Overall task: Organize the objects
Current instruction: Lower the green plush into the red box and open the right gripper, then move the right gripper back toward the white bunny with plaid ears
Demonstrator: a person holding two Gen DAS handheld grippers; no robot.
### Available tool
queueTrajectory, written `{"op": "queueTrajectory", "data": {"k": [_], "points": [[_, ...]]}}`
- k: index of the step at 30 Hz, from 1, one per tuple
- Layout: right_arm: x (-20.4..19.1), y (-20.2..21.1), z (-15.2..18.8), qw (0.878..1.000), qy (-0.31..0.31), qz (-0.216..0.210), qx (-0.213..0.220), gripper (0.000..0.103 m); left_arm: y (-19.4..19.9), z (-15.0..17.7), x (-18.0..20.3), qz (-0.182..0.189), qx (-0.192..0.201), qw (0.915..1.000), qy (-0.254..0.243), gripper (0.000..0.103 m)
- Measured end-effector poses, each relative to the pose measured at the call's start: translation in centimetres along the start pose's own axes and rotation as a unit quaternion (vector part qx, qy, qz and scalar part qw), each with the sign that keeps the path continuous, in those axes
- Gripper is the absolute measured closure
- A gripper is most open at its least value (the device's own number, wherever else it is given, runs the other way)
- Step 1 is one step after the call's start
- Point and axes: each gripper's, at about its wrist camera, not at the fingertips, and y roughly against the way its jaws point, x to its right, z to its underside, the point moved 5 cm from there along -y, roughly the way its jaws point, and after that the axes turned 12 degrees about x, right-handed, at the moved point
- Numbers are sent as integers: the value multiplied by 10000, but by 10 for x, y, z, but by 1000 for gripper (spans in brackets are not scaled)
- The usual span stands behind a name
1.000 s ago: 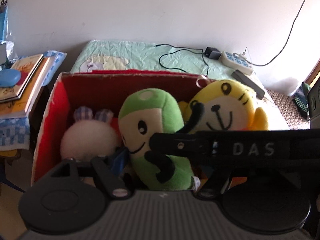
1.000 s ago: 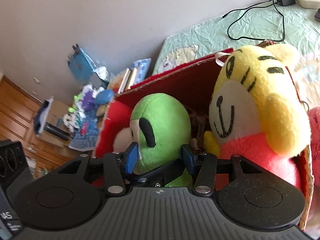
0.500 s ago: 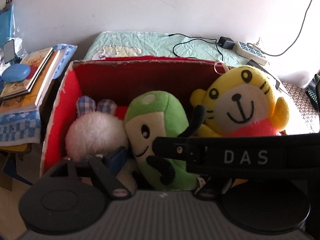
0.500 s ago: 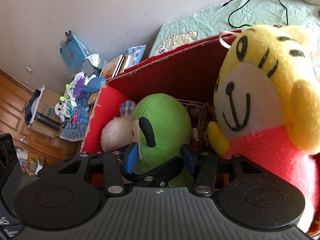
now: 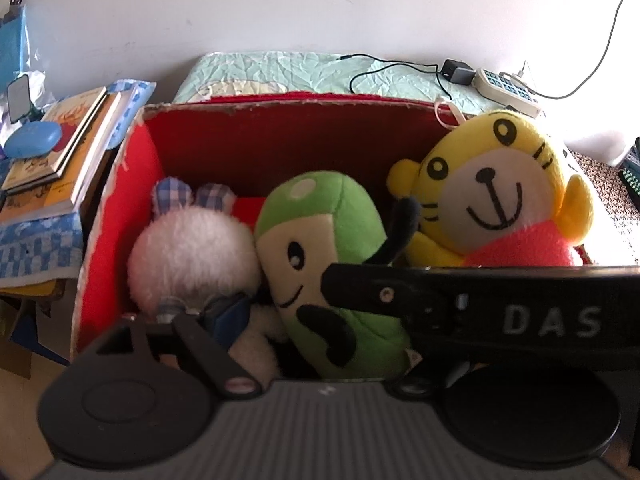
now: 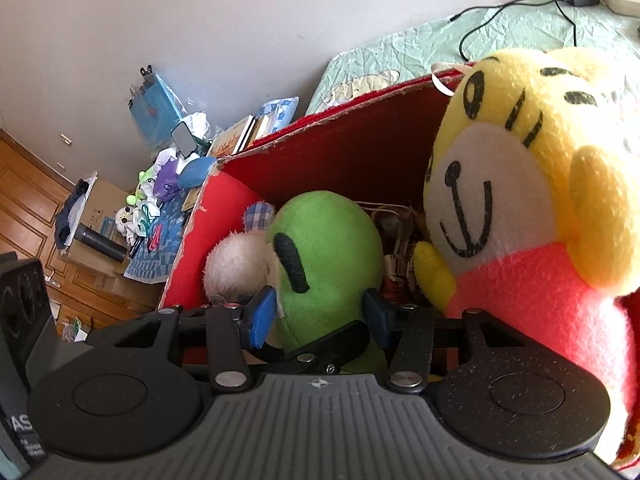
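Note:
A red cardboard box [image 5: 280,136] holds three plush toys: a white fluffy one [image 5: 192,252] on the left, a green one [image 5: 320,240] in the middle and a yellow tiger [image 5: 492,196] on the right. My right gripper [image 6: 319,316] is shut on the green plush [image 6: 328,248], with a blue pad on each side of it. Its black housing [image 5: 520,312] crosses the left wrist view and hides my left gripper's right finger. My left gripper [image 5: 320,320] stands wide apart at the box's near side, its left pad beside the white plush.
A stack of books [image 5: 60,152] with a blue case sits on a cluttered side table left of the box. Behind the box lies a green bedsheet [image 5: 288,68] with a black cable and a power strip [image 5: 508,90]. A wooden door [image 6: 28,200] is far left.
Both cameras have drawn back and up from the box, so more of its inside shows. The green plush has stayed between my right gripper's pads. The tiger looms larger on the right.

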Motion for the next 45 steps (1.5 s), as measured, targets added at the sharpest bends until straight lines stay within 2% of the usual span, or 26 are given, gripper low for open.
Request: {"op": "queueTrajectory", "data": {"k": [4, 8, 12, 17, 24, 39, 45], "points": [[4, 6, -3, 9997, -186, -49, 162, 54, -1, 2, 2, -2, 9, 10000, -75, 14], [4, 6, -2, 9997, -34, 126, 212, 68, -1, 5, 6, -18, 20, 9999, -163, 12], [6, 8, -1, 9993, -67, 189, 303, 73, -1, 7, 6, 5, 20, 9999, -164, 11], [5, 4, 0, 9994, 15, 235, 243, 73, -1, 7, 5, 6, 2, 9999, -138, 11], [9, -1, 4, 10000, 79, 8, 39, 72, -2, 9, 4, 9, -41, 10000, -54, 9], [5, 7, 8, 9990, 404, 6, 188, 72, -2, 11, 4, 20, -85, 10000, -23, 9], [5, 21, 4, 9982, 313, -22, 507, 73, -2, 11, 7, 48, -123, 9999, -69, 7]]}}
